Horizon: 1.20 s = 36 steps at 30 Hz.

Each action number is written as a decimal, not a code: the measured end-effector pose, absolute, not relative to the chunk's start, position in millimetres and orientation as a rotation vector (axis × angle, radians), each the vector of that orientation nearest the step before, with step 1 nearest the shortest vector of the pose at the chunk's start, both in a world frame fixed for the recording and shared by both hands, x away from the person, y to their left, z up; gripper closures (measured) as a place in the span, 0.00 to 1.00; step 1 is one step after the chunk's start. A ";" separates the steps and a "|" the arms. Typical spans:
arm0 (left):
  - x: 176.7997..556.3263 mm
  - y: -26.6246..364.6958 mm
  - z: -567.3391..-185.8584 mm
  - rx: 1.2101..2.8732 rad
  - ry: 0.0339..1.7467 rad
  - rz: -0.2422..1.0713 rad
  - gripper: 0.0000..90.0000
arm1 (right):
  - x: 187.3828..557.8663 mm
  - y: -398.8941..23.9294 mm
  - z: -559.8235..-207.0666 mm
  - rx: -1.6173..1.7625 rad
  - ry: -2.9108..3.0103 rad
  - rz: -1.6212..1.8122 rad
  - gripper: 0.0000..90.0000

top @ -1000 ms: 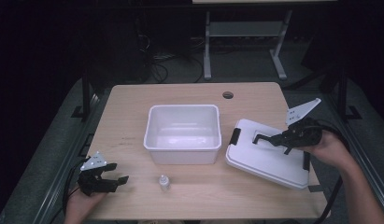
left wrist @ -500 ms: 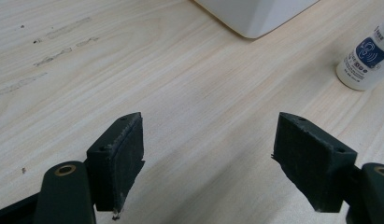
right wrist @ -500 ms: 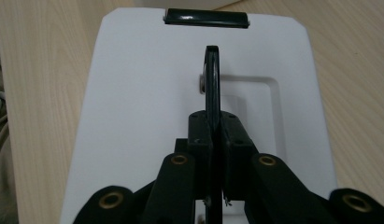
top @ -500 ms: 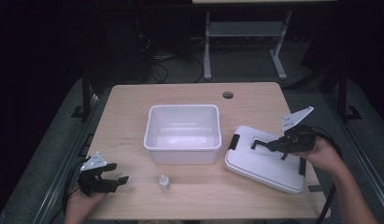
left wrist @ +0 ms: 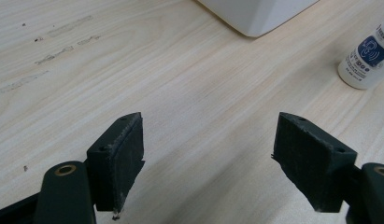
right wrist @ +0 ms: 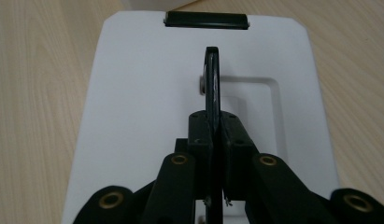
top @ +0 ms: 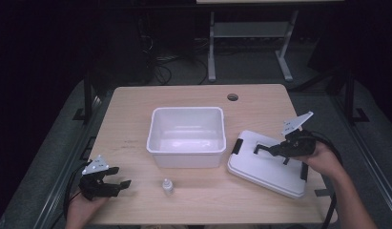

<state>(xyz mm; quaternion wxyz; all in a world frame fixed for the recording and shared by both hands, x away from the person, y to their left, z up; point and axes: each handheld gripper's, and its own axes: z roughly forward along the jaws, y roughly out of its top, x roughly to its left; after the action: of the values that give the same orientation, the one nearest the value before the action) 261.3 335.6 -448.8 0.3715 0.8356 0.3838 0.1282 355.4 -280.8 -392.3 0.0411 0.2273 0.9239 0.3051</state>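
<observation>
Here, a person sits at a light wooden table (top: 136, 109), seen from above, with a two-jaw gripper in each hand. The right gripper (top: 272, 151) is over a white rectangular lid (top: 260, 168) that lies at the table's right side, just beside a white open bin (top: 186, 143) standing at the table's centre. The lid appears to rest on the tabletop, turned at a slight angle to the table edge, with a black latch clip (top: 237, 146) on its end nearest the bin and another on the far end by the person's right hand (top: 322, 160). In the right gripper view, the two black jaws are pressed together on a thin black handle (right wrist: 211, 79) that stands upright on edge from a shallow rectangular recess in the lid's top; the handle runs between the pads and sticks out beyond them toward the latch clip. The left gripper (top: 118, 183) is low over the table's near left corner, well apart from the bin and the lid. In the left gripper view its jaws are spread wide with only bare wood grain between them. A small white bottle (top: 168, 185) with a blue printed label stands upright on the table in front of the bin, between the two grippers and nearer the left one; neither gripper touches it. The floor around the table is dark.
</observation>
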 end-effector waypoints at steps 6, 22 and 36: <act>261.4 335.4 -448.8 2.145 0.985 0.329 0.27 | 356.5 -280.3 -398.4 0.712 2.829 0.921 0.93; 261.1 333.7 -448.8 2.153 0.977 0.323 0.27 | 346.8 -281.0 -407.2 0.717 2.835 0.946 0.91; 260.9 332.4 -448.7 2.153 0.971 0.325 0.27 | 330.1 -280.8 -395.1 0.692 2.788 0.996 0.80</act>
<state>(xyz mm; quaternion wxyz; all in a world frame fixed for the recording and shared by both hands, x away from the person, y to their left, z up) 260.9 332.4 -448.7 0.3698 0.8391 0.3784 0.1265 330.1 -280.8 -395.1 0.0508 0.2273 0.9158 0.3271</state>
